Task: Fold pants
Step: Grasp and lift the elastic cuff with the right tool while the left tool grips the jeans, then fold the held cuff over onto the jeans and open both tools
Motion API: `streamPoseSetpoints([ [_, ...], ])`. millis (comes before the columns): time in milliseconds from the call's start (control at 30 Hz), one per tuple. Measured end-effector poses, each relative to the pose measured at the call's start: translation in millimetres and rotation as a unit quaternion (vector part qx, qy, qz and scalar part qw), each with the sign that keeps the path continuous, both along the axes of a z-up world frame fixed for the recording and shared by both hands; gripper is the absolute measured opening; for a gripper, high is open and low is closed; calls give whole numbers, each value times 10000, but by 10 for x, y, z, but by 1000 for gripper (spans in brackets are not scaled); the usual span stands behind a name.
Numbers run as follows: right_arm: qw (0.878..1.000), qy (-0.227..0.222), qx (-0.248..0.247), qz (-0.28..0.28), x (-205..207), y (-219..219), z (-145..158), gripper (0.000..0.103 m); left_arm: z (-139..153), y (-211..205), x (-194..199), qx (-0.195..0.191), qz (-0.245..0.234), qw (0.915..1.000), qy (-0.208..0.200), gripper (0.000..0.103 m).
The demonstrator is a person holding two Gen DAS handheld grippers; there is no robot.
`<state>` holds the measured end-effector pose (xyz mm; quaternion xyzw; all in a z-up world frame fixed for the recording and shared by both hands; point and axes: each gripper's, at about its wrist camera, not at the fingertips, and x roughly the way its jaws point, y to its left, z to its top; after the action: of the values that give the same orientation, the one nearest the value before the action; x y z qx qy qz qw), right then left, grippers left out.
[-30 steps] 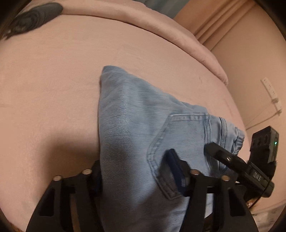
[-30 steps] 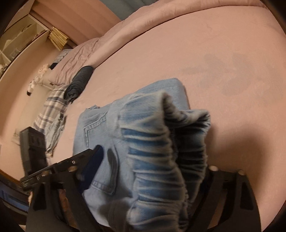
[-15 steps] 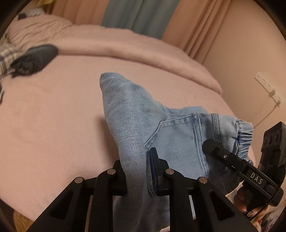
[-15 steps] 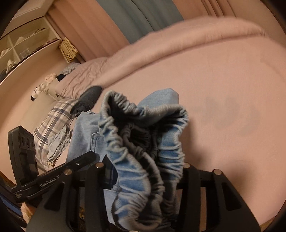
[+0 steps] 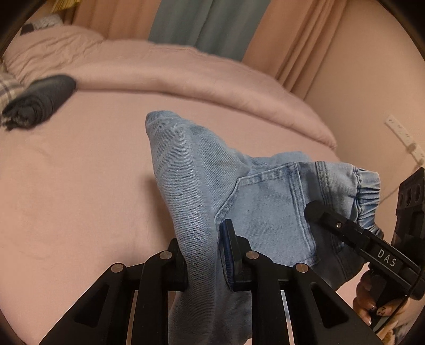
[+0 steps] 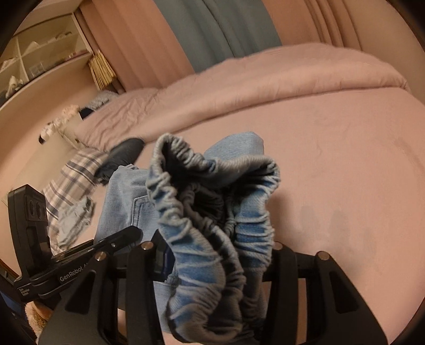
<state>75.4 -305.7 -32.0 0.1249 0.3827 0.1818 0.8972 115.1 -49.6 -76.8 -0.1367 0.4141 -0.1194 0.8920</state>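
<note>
The light-blue denim pants with a gathered elastic waistband point(image 5: 265, 201) are hanging bunched in the air above the pink bedspread point(image 5: 74, 185), no longer lying flat on it as they were a second ago. Their back pocket point(image 5: 268, 212) is facing the left camera, and the ruffled waistband point(image 6: 212, 212) is filling the right camera's view.

The left gripper point(image 5: 204, 254) is pinching a thick fold of denim near the seat seam, its jaws drawn narrow around the cloth; a second ago they were standing wide over the fabric. The right gripper point(image 6: 217, 254) is clamping the waistband, with the elastic bulging out between its fingers. Both have been rising and tilting up, so the curtains point(image 5: 196, 24) and the far edge of the bed are now coming into sight.

That lift suggests the folded bundle is being carried or shaken out before the next fold, rather than pressed down; the fold is probably partway done.

Further out, a rolled dark-grey garment point(image 5: 39, 103) is lying near the pillows, a plaid cloth point(image 6: 71, 180) is trailing off the bed's side, and a white shelf unit point(image 6: 39, 61) is standing against the wall.
</note>
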Motion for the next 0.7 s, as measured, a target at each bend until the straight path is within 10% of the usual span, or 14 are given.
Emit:
streamPoseSetpoints([
  [300, 9948, 888, -427, -264, 279, 29, -641, 50, -522, -46, 165, 232, 82, 9977, 634, 24],
  [700, 9908, 966, -746, -583, 198, -3, -595, 68, -431, -145, 17, 552, 318, 9964, 561, 33],
])
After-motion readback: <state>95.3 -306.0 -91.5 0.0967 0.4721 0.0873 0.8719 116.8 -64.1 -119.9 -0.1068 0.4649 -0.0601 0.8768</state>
